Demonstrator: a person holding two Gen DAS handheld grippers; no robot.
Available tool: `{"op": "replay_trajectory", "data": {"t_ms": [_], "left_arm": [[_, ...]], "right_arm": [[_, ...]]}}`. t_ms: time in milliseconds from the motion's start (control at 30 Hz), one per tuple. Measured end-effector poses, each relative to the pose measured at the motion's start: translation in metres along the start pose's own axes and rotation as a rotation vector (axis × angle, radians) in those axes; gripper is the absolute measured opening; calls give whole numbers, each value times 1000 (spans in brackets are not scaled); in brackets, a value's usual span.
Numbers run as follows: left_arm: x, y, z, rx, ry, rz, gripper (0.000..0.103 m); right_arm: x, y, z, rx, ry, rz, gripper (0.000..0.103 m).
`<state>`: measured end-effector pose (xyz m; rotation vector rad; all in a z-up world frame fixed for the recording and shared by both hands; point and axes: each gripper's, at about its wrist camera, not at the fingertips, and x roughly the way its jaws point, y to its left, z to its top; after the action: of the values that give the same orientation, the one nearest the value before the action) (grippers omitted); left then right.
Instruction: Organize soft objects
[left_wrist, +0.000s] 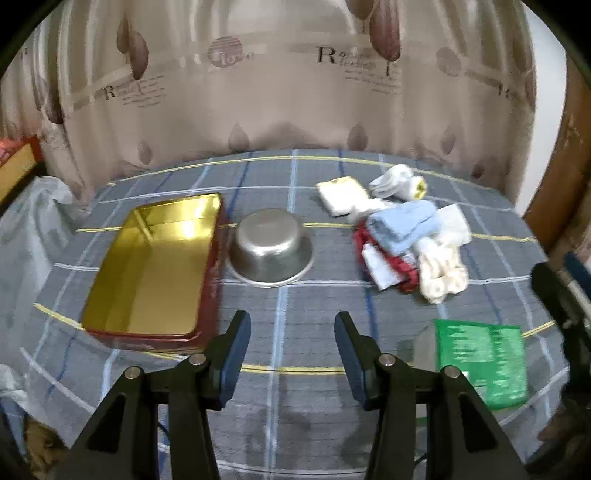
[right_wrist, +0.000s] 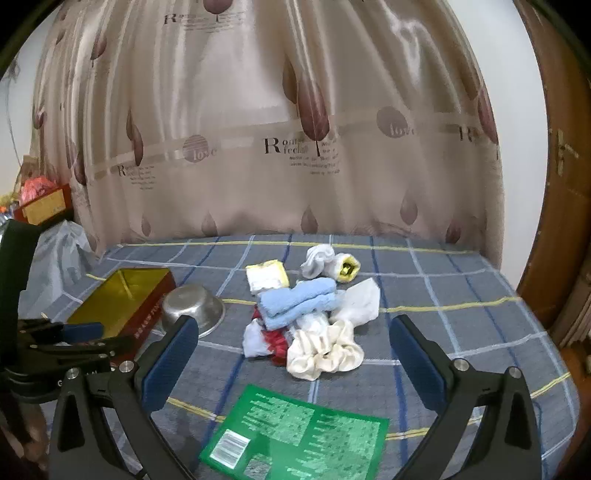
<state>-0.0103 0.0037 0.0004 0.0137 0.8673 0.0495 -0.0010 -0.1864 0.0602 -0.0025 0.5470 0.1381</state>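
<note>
On checked blue bedspread (right_wrist: 461, 295), pile of soft cloths (right_wrist: 310, 317): light, limp, squashy; pinch folded pale-blue towel (right_wrist: 295, 299) mid-fold; left gripper (left_wrist: 292, 354), right gripper (right_wrist: 293, 354) jaws open, empty

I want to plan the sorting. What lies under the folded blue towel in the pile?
Under the blue towel a red cloth and white cloths stick out. How far they reach beneath it, and whether more is hidden there, cannot be seen.
</note>
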Motion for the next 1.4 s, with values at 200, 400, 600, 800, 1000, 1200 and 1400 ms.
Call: {"op": "replay_trajectory", "data": {"t_ms": [200,400,600,800,1000,1200,1400], "left_arm": [[-1,7,-1,-36,9,1,48],[0,9,-1,-39,14,9,48],[0,10,-1,-45,10,13,48],[0,11,-1,-37,13,20,48],[0,9,-1,-32,5,25,48],[-1,8,-2,-24,2,29,48],[-2,7,-3,-13,1,34,48]], "right_arm": [[3,1,-3,-7,-2,20,102],[8,2,-7,-5,19,31,102],[8,3,-8,-6,19,21,102],[9,4,-9,-24,26,-12,102],[8,6,-9,-34,25,-19,102],[8,6,-8,-36,24,-24,102],[8,6,-9,-36,24,-22,102]]}}
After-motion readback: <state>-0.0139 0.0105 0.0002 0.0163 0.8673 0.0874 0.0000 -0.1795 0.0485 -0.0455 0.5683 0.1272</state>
